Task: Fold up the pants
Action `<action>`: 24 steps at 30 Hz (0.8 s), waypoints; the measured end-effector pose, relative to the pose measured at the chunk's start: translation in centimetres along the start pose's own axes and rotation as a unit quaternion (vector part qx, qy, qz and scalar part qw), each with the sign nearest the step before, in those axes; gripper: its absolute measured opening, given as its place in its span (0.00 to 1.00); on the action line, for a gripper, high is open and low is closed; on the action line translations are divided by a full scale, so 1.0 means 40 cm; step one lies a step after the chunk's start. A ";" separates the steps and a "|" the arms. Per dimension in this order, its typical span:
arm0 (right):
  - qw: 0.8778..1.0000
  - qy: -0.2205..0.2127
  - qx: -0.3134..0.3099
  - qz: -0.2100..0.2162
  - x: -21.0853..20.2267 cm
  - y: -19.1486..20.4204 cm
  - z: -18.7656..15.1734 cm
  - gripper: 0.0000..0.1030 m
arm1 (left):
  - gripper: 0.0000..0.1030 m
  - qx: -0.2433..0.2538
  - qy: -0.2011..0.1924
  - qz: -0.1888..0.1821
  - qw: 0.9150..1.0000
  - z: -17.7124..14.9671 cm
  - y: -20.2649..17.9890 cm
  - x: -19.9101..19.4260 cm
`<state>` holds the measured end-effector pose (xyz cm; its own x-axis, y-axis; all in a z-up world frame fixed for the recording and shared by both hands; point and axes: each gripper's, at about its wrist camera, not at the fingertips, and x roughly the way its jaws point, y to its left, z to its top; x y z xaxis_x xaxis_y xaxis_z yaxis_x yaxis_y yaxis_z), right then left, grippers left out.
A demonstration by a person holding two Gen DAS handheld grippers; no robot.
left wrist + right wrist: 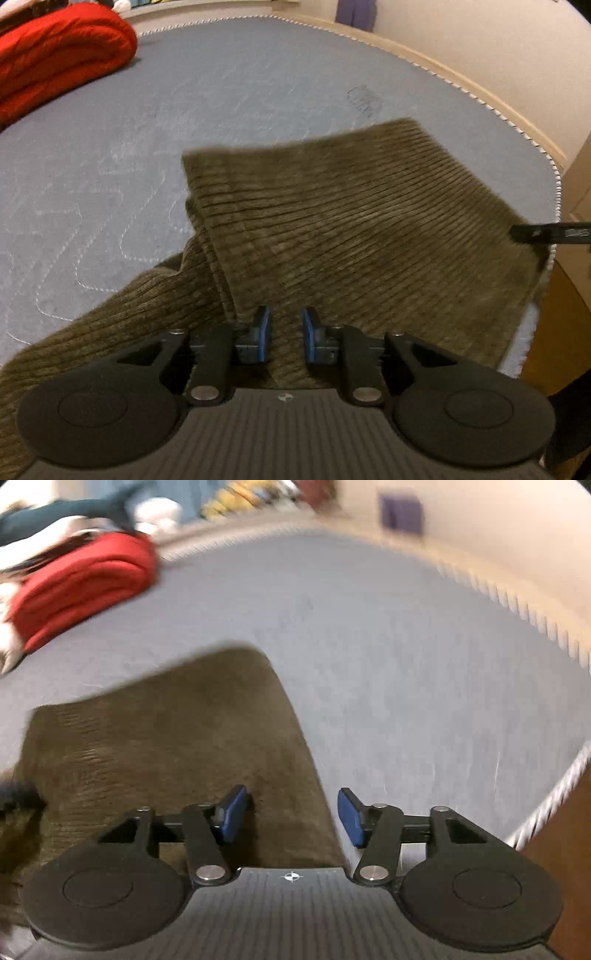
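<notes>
- My left gripper (286, 334) has its 2 blue pads parted by a narrow gap; the olive corduroy pants (332, 229) show through that gap and lie beneath, and I see no fold pinched between the pads, so the jaws stand open.
- My right gripper (291, 814) has its jaws spread wide, holding nothing; the right-hand edge of the pants (166, 738) runs down between the 2 pads, with cloth under the left pad and bare mattress (424, 683) under the right one.
- The right wrist view is blurred, so finer detail of the cloth there I cannot tell.
- In the left wrist view the pants lie as a broad folded panel ahead of and to the right of my left jaws, and 1 leg trails off toward the lower left corner.
- The far edge of that panel sits well short of the far side of the grey mattress (221, 92).
- The panel's right side reaches the piped mattress border (554, 177), where a dark finger of my right gripper (546, 234) shows.
- A folded red blanket (62, 55) rests at the far left corner, well apart from the pants.
- Between the blanket and the pants the mattress is open, bare quilted surface.
</notes>
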<state>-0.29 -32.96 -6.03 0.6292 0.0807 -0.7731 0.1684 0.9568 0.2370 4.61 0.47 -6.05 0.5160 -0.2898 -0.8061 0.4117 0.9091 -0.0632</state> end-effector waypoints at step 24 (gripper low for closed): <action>0.996 0.051 0.062 0.033 0.011 -0.022 -0.006 0.67 | 0.28 0.067 -0.028 -0.082 0.994 -0.043 -0.091 -0.092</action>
<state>-0.35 -33.71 -6.70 0.5627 0.1768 -0.8075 0.2251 0.9072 0.3555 -0.08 -1.26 -3.86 0.4725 -0.4507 -0.7574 0.5888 0.8009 -0.1093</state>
